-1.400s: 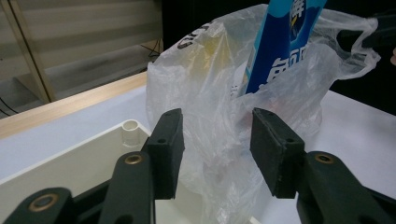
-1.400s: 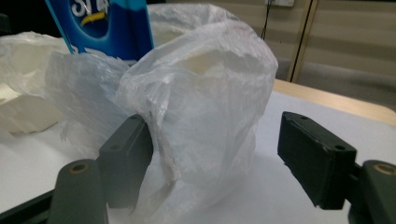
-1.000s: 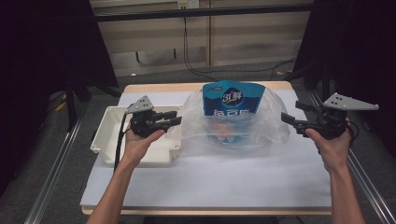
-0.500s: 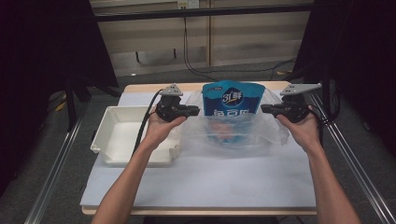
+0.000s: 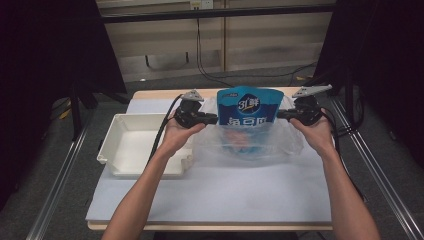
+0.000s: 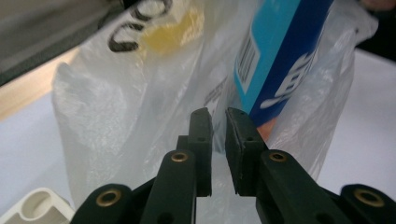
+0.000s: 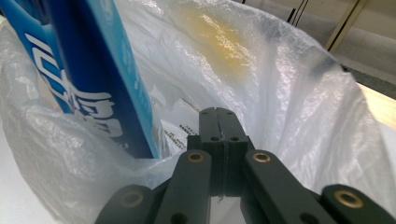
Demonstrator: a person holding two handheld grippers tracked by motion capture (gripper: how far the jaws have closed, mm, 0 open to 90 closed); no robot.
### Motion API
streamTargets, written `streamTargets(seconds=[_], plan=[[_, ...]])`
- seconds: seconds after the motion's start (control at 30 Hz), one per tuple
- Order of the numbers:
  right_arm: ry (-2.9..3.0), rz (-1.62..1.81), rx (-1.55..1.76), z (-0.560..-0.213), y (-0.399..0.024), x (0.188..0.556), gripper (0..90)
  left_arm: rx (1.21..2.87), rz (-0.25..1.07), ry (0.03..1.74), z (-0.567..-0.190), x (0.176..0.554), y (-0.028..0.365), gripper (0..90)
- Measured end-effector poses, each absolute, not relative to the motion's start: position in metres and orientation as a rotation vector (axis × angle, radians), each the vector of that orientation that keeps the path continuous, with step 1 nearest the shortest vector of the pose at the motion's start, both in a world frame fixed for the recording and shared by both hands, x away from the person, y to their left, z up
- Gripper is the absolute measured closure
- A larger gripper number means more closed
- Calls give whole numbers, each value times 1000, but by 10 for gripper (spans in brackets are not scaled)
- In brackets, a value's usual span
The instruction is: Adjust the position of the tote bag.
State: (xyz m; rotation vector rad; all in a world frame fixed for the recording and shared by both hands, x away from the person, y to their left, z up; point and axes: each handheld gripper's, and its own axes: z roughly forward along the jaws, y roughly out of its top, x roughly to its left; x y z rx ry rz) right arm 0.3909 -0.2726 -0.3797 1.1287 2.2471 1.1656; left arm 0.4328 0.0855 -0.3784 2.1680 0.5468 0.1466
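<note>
bag: clear plastic bag (image 5: 250, 142) already held blue pouch (image 5: 249, 107).
left gripper (image 5: 212, 119): pinched bag's left rim.
right gripper (image 5: 281, 114): pressed together on bag's right rim.
left: lifting or tying.

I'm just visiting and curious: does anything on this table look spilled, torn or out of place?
Nothing stands out. The blue pouch stands upright inside the clear plastic bag, with a hand-held gripper at each side of the bag's rim. No spill or tear shows, and the white tray sits square on the table.
</note>
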Motion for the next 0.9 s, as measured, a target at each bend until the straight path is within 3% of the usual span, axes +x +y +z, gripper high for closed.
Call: streamTargets(seconds=[0.27, 0.37, 0.47, 0.6, 0.77, 0.9], plan=[[2343, 1108, 1121, -396, -262, 397, 900, 2366, 170, 498, -388, 440, 65, 807], [2377, 1098, 1129, -409, -258, 397, 900, 2400, 214, 527, -390, 440, 65, 807], [2408, 1069, 1145, -424, -256, 395, 900, 2405, 178, 554, -393, 440, 67, 809], [2441, 997, 1157, -443, -252, 393, 900, 2525, 193, 499, -398, 441, 68, 815], [2470, 930, 1185, -460, -257, 389, 900, 2493, 151, 563, -410, 441, 75, 821], [2486, 902, 1207, -472, -261, 387, 900, 2555, 190, 548, -412, 439, 72, 826]])
